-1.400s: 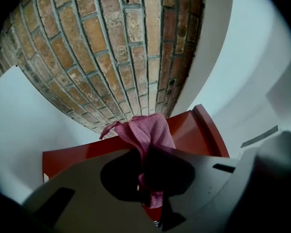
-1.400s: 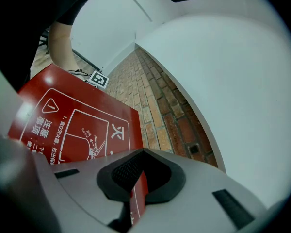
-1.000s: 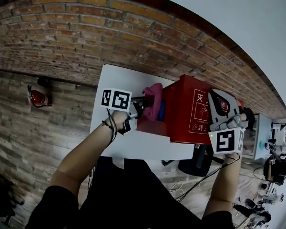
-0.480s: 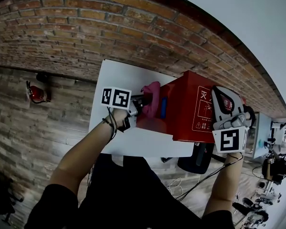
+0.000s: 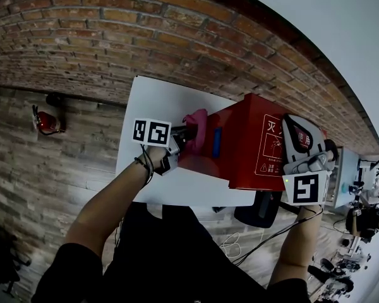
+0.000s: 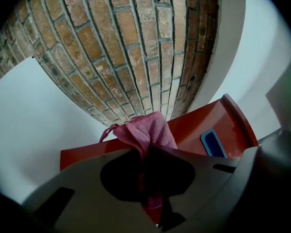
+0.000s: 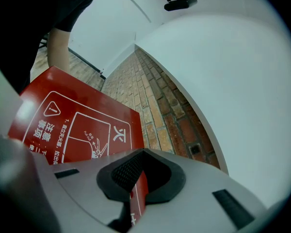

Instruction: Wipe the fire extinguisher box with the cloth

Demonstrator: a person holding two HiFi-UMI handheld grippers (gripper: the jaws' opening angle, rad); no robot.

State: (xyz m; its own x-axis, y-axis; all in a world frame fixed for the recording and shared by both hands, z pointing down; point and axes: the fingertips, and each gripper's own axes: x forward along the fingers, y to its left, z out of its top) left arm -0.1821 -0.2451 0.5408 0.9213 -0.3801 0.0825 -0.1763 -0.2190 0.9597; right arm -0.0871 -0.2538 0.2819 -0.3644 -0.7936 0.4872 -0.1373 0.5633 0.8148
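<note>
Red fire extinguisher box sat on the white worktop by the brick wall. My left claw pinched the pink cloth against the box's left side. My right claw clamped its right edge.

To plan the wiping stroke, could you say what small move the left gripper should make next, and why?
Probably drag the cloth down the fire extinguisher box side: the left gripper is shut on it against that face, and the right gripper clamps the box edge, steadying it.

cloth at box L side
</note>
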